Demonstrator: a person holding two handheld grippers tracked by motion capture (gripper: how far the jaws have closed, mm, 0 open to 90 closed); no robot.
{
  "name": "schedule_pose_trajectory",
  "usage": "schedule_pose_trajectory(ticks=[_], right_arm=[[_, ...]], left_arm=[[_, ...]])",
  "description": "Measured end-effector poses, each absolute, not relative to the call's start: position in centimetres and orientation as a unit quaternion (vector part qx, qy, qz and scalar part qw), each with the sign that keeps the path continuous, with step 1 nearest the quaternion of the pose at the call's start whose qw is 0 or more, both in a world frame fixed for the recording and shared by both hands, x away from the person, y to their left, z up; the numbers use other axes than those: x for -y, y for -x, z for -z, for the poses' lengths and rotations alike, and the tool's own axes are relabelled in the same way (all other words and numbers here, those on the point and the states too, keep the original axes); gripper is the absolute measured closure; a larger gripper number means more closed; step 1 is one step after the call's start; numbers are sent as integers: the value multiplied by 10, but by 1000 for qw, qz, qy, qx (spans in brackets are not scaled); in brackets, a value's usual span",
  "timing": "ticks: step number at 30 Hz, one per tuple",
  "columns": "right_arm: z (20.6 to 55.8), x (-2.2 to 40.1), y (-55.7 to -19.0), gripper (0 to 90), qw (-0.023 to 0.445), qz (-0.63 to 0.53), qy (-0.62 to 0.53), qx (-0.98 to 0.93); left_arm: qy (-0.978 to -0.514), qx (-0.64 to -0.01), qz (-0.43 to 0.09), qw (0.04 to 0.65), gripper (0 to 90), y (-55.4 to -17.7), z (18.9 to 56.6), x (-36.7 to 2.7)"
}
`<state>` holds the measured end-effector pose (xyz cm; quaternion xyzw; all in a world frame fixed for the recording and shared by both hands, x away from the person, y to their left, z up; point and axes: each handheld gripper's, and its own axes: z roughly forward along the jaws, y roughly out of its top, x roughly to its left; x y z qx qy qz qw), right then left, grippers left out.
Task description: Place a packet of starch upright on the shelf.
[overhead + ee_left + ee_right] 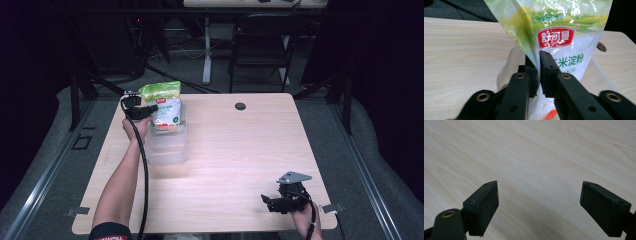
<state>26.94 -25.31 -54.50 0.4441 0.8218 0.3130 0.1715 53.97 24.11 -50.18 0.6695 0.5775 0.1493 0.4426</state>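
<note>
The left gripper has its fingers clamped on the side edge of a bag, a green-and-white pouch of white powder with a red label. The bag stands upright at the far end of a clear bin, which sits on the left part of the tabletop. In the left gripper view the bag hangs with its lower part down inside the bin, whose clear rim curves just left of the fingers. Whether the bag's bottom rests on the bin floor or hangs a little above it I cannot tell from here.

The right gripper is well apart from all this, near the tabletop's front right corner, held low over bare wood. Its fingers are spread wide with nothing between them.

To my eye the job is putting the bag into the bin, and it looks mostly done: the bag is picked up, carried over and lowered within the walls. What seems left is to settle it, either standing or laid flat, then let the fingers part and draw the left gripper away without tipping the bag over the rim. The right gripper appears idle, though it could steady the light bin if it shifts during release.

A small dark round cap sits flush in the tabletop farther back, clear of the work.
</note>
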Motion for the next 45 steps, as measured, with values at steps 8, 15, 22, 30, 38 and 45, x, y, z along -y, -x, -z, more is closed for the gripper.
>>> schedule_pose_trajectory(ticks=[8,15,22,30,38,45], right_arm=[[545,253,-269,148,171,-316,-445,-820],[544,253,-269,148,171,-315,-442,-822],[544,253,-268,148,172,-318,-441,-822],[543,252,-268,148,175,-315,-438,-823],[544,251,-268,148,172,-321,-440,-821],[543,250,-267,148,175,-315,-436,-825]], left_arm=[[-693,-558,-171,424,401,-534,485,-236],[-714,-546,-193,394,181,-520,463,-230],[-729,-525,-194,395,113,-479,447,-232],[-750,-495,-148,412,58,-422,448,-239],[-766,-465,-114,428,31,-368,468,-243],[-766,-456,-145,429,22,-334,487,-244]])
